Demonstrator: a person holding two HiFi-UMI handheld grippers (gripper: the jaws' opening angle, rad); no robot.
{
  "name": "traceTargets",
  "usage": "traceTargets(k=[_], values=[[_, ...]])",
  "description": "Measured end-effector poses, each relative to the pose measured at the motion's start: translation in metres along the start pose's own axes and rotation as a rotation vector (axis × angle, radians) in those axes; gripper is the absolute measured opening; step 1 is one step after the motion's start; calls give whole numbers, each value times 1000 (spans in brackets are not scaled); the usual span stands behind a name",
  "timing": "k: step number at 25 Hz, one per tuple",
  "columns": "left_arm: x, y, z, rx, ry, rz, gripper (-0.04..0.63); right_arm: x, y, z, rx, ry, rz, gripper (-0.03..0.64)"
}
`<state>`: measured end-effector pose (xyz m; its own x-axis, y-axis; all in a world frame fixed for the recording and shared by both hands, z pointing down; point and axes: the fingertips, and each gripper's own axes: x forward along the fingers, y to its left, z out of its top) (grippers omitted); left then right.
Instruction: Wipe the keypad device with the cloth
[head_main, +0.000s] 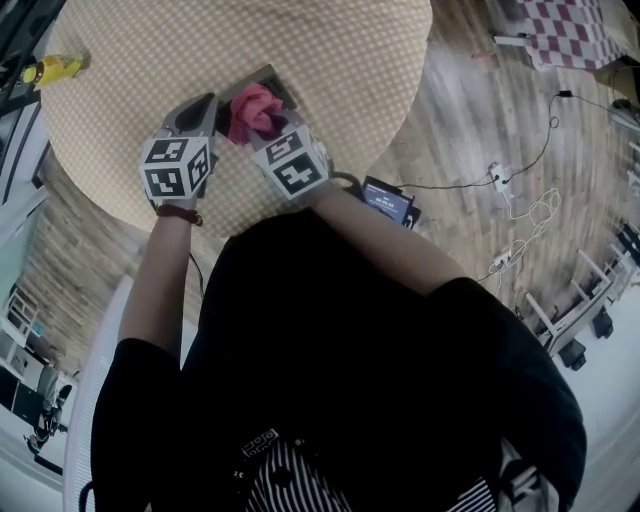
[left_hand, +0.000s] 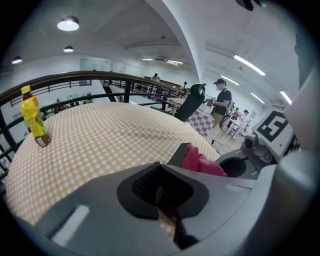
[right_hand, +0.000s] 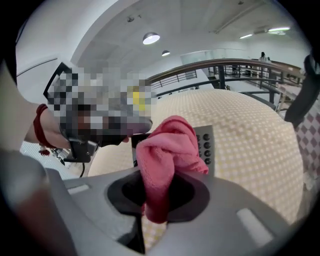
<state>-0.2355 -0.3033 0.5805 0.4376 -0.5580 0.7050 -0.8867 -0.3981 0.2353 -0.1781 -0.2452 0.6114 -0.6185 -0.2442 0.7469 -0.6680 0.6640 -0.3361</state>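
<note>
A grey keypad device (head_main: 270, 84) lies on the round table's checked yellow cloth (head_main: 330, 70). A bunched pink cloth (head_main: 253, 110) rests on it, and my right gripper (head_main: 258, 135) is shut on that cloth. In the right gripper view the pink cloth (right_hand: 165, 145) rises out of my right gripper (right_hand: 155, 200) and hides most of the keypad device (right_hand: 206, 145), whose dark buttons show at its right. My left gripper (head_main: 203, 104) is shut at the device's left edge and seems to pinch it. In the left gripper view the device (left_hand: 177, 155) and cloth (left_hand: 200, 162) lie just beyond my left gripper (left_hand: 162, 200).
A yellow drink bottle (head_main: 50, 68) stands near the table's far left rim, the bottle (left_hand: 32, 117) upright. A black railing (left_hand: 100, 80) runs behind the table. On the wooden floor to the right lie a small black box (head_main: 388, 200) and white cables (head_main: 520, 210). A person (left_hand: 222, 100) stands far off.
</note>
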Motion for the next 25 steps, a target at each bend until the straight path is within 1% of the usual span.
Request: traceTargets(k=[3,6,8,11,14,17,21,23,25], values=[[1,-5,1,10,-1,-8,-6,-4,-11,6,3,-15,-16,75],[1,-8,1,12,0,-15,-6,-2,-4,5,-22,-6,-18,75],[1,-8,2,15,0,-21,-6,4,10,5,-43,7,3,75],[1,-9,2,35,5,-23,-6,17,39,2,-89,31,60,75],[0,-8,1,34,6,-24,-6,24,51,-1,-103,46,88,75],[1,-5,2,21,0,-15,-6,19,39,-1,-90,41,69,75],[2,-4,1,12,3,-10,-6,2,3,2,-23,9,-1,75],[3,-4,2,12,4,-10,-6,-2,-9,4,-26,4,-20,75],[3,-3,2,10,1,-10,-6,-1,-7,6,-44,10,-20,75]])
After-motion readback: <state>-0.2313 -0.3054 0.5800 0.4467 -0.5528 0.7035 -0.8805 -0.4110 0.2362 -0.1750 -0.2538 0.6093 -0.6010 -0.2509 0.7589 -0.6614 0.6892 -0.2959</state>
